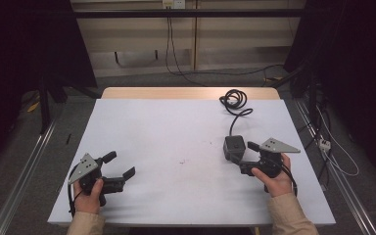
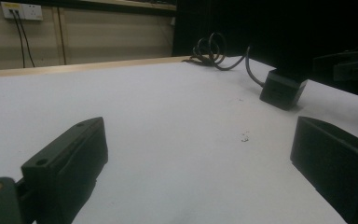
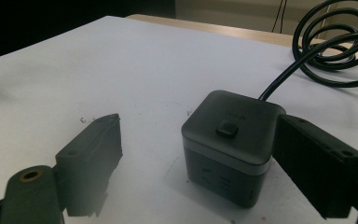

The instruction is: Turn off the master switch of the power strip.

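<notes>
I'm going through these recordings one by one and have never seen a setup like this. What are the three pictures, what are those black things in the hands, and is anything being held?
There is no robot here. A person at a table holds a hand-operated tool in each hand; each has two black jaws that open and shut.

The high view looks down from above the person's side. The left tool is at lower left, the right tool at lower right. The other two pictures come from small cameras riding on the tools, looking along their own jaws.

On the white table stands a dark cube-shaped power block with a button on top. Its black cable runs back to a coil near the far edge.

Nothing is gripped. The left tool is open over bare table. The right tool is open with the cube between its jaws; one jaw is at the cube's side, the other stands well apart.
</notes>
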{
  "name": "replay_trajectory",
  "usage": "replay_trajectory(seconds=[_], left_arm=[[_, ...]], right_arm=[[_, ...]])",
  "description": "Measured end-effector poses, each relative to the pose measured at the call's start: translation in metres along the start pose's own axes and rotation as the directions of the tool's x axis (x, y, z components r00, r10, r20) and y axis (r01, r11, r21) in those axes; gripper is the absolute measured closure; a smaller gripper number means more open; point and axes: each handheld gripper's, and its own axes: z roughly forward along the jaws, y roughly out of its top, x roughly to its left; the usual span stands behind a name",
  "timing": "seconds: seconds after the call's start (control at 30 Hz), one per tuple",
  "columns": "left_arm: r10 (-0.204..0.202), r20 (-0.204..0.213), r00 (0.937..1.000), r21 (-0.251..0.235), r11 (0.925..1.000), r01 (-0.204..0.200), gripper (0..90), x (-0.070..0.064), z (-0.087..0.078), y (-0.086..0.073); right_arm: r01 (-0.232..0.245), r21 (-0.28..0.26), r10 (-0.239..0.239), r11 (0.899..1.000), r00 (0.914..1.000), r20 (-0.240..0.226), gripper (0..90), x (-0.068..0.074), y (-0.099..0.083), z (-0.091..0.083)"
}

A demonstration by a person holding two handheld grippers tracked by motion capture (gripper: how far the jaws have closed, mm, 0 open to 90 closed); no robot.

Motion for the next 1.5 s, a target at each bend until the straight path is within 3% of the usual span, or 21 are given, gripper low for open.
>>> replay_trajectory(seconds=[0.37,1.5], left_arm=[[-0.004,-0.007,1.0,-0.003,1.0,0.004,3.7,0.0,-0.001,0.0],[-0.003,-0.007,1.0,0.004,1.0,0.003,3.6,0.001,-0.001,-0.001]], right_arm=[[0.004,-0.004,-0.004,1.0,0.9998,-0.017,15.6,0.002,-0.006,-0.011],[0.005,0.005,-0.005,1.0,1.0,-0.008,15.5,-0.004,-0.025,-0.033]])
